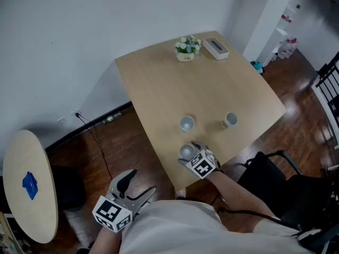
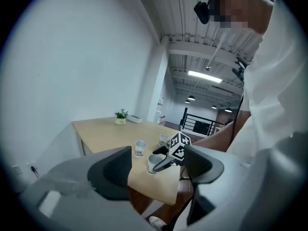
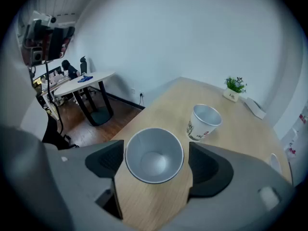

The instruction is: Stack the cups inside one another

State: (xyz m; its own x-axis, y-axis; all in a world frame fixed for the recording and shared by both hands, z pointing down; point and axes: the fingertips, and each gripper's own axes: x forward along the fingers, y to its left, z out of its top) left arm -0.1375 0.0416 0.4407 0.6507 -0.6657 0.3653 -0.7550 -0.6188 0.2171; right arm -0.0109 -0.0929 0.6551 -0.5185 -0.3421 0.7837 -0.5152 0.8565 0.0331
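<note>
Right claw (image 3: 156,161), jaws apart, around an upright white cup (image 3: 154,150), grey inside

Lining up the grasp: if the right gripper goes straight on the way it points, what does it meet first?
The right gripper meets the nearest cup, which already stands between its open jaws. The second cup lies farther on and to the right, probably off the line.
</note>
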